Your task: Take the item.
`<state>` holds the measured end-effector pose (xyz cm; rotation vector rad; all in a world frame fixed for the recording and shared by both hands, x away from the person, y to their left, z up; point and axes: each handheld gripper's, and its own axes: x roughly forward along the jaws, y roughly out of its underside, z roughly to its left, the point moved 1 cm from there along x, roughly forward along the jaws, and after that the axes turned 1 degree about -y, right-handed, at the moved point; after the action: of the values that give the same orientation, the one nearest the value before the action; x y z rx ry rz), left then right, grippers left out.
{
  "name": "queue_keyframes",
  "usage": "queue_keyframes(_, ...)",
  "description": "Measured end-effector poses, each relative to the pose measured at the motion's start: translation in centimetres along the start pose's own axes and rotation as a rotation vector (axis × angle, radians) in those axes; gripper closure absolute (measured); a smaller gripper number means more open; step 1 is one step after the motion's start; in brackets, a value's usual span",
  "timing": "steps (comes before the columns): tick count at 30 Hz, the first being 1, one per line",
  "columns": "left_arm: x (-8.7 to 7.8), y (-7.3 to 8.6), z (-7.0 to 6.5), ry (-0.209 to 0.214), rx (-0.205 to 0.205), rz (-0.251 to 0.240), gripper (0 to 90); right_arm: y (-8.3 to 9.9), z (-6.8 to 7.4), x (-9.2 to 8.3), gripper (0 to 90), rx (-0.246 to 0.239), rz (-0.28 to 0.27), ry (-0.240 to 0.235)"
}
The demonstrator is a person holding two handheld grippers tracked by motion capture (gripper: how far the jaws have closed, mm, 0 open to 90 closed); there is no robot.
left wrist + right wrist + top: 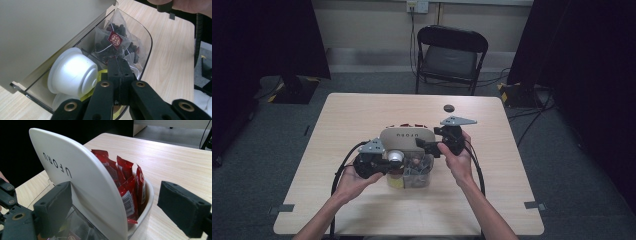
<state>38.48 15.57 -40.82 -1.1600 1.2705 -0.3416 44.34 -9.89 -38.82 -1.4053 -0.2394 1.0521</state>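
A storage box stands mid-table with its beige lid (406,137) marked "UFORU" tipped up. Under the lid, a clear compartment (147,50) holds pyramid tea bags (115,40) and a white capsule (73,72). My left gripper (120,68) hovers over this compartment at its near left (384,166); its jaws are shut together and I see nothing between them. Red sachets (127,182) stand upright behind the lid (75,177). My right gripper (118,210) is open at the lid's right edge (428,146). One pad (53,207) sits by the lid's front face, the other stands well clear.
A yellow item (101,73) lies below the capsule in the clear compartment. A small dark round thing (448,108) sits on the table behind the box. A black folding chair (451,55) stands beyond the far edge. Bare wood (362,210) lies around the box.
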Motion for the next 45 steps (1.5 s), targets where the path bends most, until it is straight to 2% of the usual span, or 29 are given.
queue_keyframes(3,-0.6,-0.1,0.3,0.012,-0.028,-0.048,90.0,0.0,0.0,0.0,11.3,0.002,0.000,-0.001)
queue_keyframes(6,-0.9,-0.3,0.6,-0.019,-0.031,-0.063,90.0,0.0,0.0,0.1,11.3,0.001,0.001,-0.002)
queue_keyframes(7,-1.1,-0.4,0.9,-0.036,-0.037,-0.080,87.5,0.0,0.0,0.1,11.3,0.000,0.001,-0.002)
queue_keyframes(10,-1.6,-0.5,1.4,-0.055,-0.037,-0.108,74.7,0.0,0.0,0.1,11.3,-0.001,0.002,-0.002)
queue_keyframes(14,-1.3,-0.1,1.7,-0.099,-0.027,-0.064,55.1,0.0,0.0,0.1,11.4,-0.001,0.002,-0.002)
queue_keyframes(16,-1.4,0.2,1.9,-0.123,-0.017,-0.080,47.1,0.0,0.0,0.1,11.7,0.000,0.001,-0.002)
queue_keyframes(17,-1.4,0.2,1.9,-0.114,-0.026,-0.090,46.1,0.0,0.0,0.0,11.9,0.000,0.001,-0.002)
queue_keyframes(18,-1.5,0.2,1.9,-0.121,-0.004,-0.089,44.4,0.0,0.0,0.0,11.9,0.000,0.002,-0.002)
queue_keyframes(19,-1.5,0.2,1.9,-0.121,-0.004,-0.089,42.3,0.0,0.0,0.0,11.9,-0.001,0.002,-0.002)
queue_keyframes(20,-1.4,0.2,1.6,-0.131,0.025,-0.078,39.1,0.0,0.0,0.0,11.9,-0.001,0.001,-0.002)
queue_keyframes(24,-1.0,0.1,1.3,-0.132,0.059,-0.070,35.9,0.0,0.0,0.0,11.9,0.001,0.000,-0.003)
queue_keyframes(26,-0.5,0.1,1.0,-0.127,0.073,-0.049,33.1,0.0,0.0,0.0,12.1,0.004,-0.001,-0.005)
queue_keyframes(27,-0.3,0.2,0.8,-0.146,0.097,-0.039,31.8,0.0,0.0,0.0,12.6,0.004,-0.001,-0.006)
queue_keyframes(32,-0.1,0.4,0.6,-0.165,0.109,-0.047,30.7,0.0,0.0,0.0,13.1,0.004,-0.001,-0.007)
queue_keyframes(34,-0.2,0.5,0.6,-0.167,0.110,-0.032,30.8,0.0,0.1,0.0,13.1,0.003,-0.001,-0.007)
queue_keyframes(36,-0.3,0.6,0.9,-0.152,0.102,-0.041,32.1,0.0,0.0,0.0,13.1,0.003,-0.002,-0.007)
queue_keyframes(39,-0.5,0.7,1.1,-0.144,0.095,-0.045,37.4,0.0,-0.1,-0.1,12.8,0.004,-0.003,-0.007)
queue_keyframes(41,-0.7,0.7,1.2,-0.109,0.080,-0.051,39.1,0.0,-0.1,0.0,12.7,0.003,-0.003,-0.007)
queue_keyframes(42,-0.8,0.8,1.2,-0.076,0.074,-0.052,42.8,0.0,-0.1,0.0,12.6,0.003,-0.003,-0.008)
queue_keyframes(43,-1.0,0.8,1.2,-0.073,0.102,-0.054,49.0,0.0,-0.1,0.0,12.3,0.003,-0.003,-0.010)
queue_keyframes(44,-1.3,0.7,1.1,-0.106,0.110,-0.044,55.2,0.0,-0.1,0.0,12.2,0.004,-0.002,-0.010)
queue_keyframes(45,-1.5,0.7,1.3,-0.115,0.097,-0.072,52.5,0.0,-0.1,0.0,12.2,0.005,-0.002,-0.011)
